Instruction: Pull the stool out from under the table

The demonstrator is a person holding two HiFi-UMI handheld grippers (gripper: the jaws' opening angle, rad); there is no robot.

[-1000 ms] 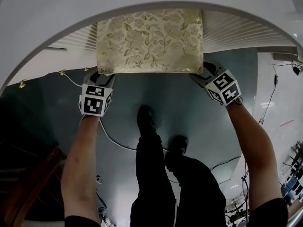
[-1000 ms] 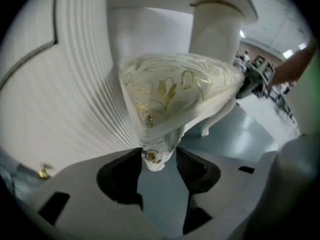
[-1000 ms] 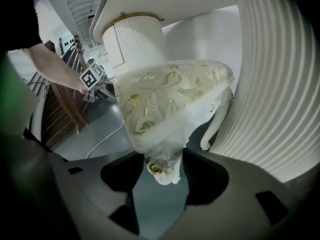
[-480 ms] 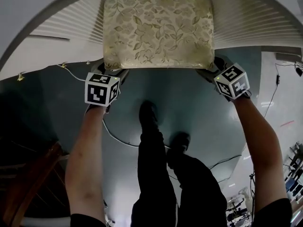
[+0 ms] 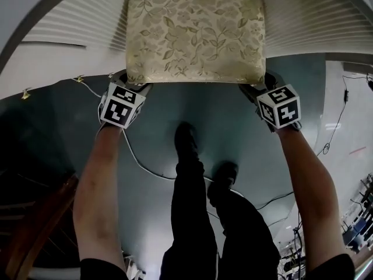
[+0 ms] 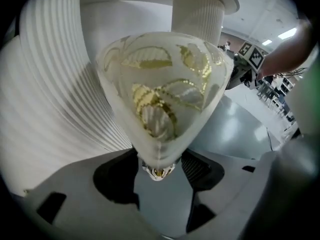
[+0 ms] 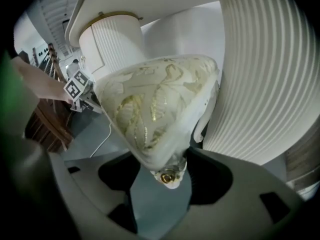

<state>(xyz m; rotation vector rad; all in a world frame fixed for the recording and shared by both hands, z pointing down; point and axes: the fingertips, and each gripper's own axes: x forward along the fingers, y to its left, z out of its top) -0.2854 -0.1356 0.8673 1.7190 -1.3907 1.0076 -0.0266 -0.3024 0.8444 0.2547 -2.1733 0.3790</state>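
**Head view:** stool lies ahead of both grippers, its far edge by the table and its near edge running side to side. Left gripper is at the near-left corner and right gripper at the near-right, both equally near.

**Left gripper view:** jaws apart, just been closing. Seat corner sits between them, with no firm pinch evident.

**Right gripper view:** jaws wide, just been opening. Seat corner sits loose between them.

**Any further pull:** probably straight back toward the person.

Stool cushion evenly lit; floor dim, glossy (fisheye corners go black, warped).
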